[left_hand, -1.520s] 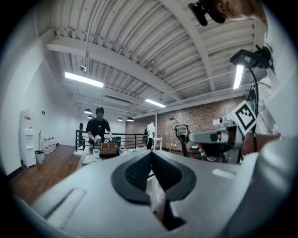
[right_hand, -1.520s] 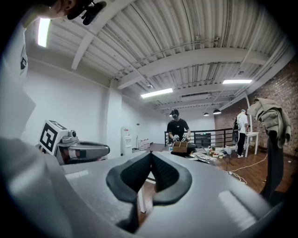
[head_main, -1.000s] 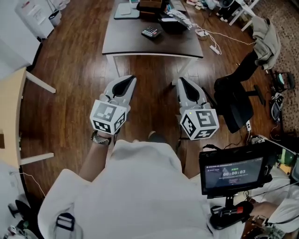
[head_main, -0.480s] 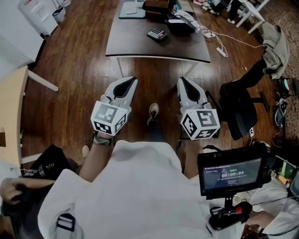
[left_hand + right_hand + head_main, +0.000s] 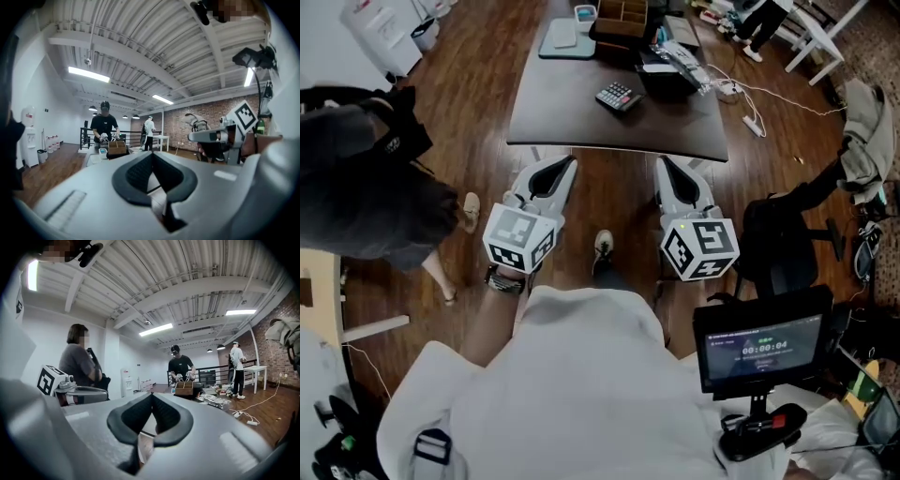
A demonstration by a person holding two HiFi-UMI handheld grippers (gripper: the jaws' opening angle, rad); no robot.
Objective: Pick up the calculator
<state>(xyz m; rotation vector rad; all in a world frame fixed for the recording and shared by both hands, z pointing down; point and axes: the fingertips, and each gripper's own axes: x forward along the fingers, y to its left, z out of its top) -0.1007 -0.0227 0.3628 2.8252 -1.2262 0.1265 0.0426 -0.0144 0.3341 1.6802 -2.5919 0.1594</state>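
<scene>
Table (image 5: 572,112) holds calculator (image 5: 618,97) beyond left tongs (image 5: 565,162), right tongs (image 5: 664,161).

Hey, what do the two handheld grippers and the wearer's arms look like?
The left gripper and right gripper are light grey shells with black jaw linings. Each carries a white cube with black square markers. A wristband circles the left wrist, and the short-sleeved shirt is white.

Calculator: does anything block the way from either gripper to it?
Nothing visible does. The calculator lies on the table, with only bare tabletop between it and the left gripper and right gripper.
</scene>
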